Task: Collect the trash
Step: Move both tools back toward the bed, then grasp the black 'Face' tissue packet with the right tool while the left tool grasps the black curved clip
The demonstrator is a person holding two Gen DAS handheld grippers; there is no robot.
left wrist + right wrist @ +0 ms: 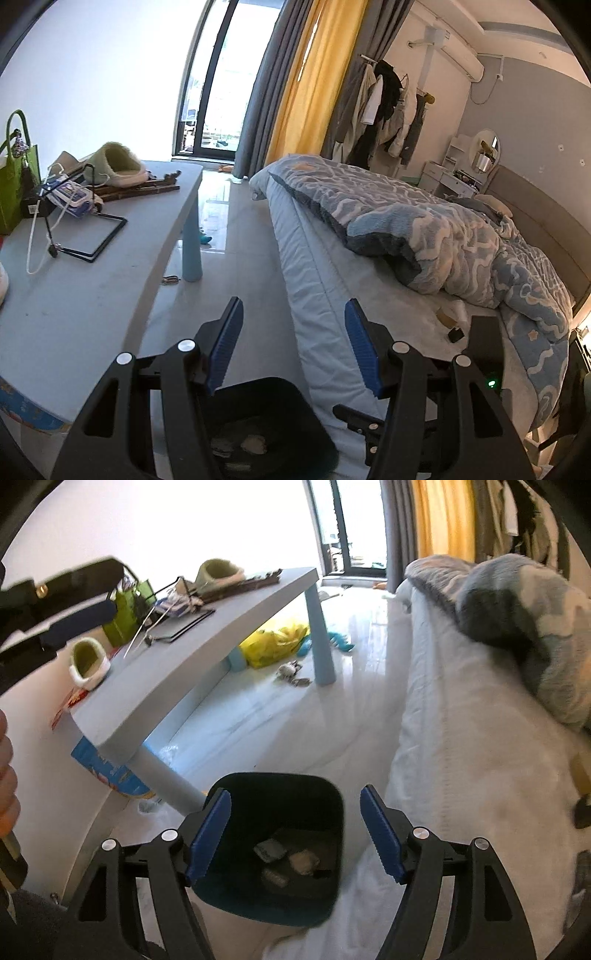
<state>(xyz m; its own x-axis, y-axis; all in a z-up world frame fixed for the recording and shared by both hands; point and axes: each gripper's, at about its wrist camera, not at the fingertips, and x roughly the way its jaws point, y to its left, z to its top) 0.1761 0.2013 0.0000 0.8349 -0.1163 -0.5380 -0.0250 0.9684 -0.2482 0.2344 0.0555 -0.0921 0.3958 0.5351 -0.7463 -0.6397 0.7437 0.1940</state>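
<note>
Drop step looks done: right gripper point(295, 834) w/ jaws open & empty above the dark bin point(275, 849) holding trash scraps point(288, 858), left gripper point(293, 347) also open/empty; next, prob. floor litter point(291, 674) beyond the jaws.

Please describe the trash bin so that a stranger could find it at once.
Find the bed and the pale blue table beside it. In the floor gap between them stands the trash bin, dark and squarish with an open top, a few crumpled scraps inside.
</note>
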